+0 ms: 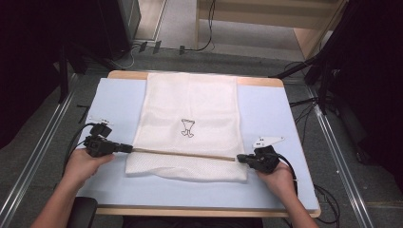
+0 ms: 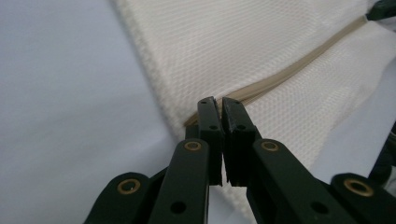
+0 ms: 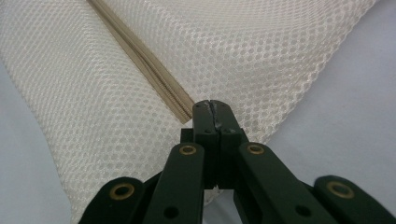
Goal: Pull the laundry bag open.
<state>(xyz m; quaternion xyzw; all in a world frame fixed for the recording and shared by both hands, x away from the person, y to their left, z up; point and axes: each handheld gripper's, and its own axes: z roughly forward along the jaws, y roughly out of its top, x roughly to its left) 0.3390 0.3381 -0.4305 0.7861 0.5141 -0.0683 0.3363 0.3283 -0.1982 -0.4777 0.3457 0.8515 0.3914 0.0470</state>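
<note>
Clearly we pinch a limp, light mesh bag (image 1: 190,118) lying flat mid-table; left gripper (image 1: 127,148) and right gripper (image 1: 241,158) each have jaws closed on opposite ends of its zipper (image 1: 185,154), the firmest hold.

Even overhead light falls bright on the pale tabletop (image 1: 266,114) in the high view, with faint, soft shadows, while the room's left and right edges sink to black. Both gripper views are sharp on the mesh near the jaws, softer farther off.
</note>
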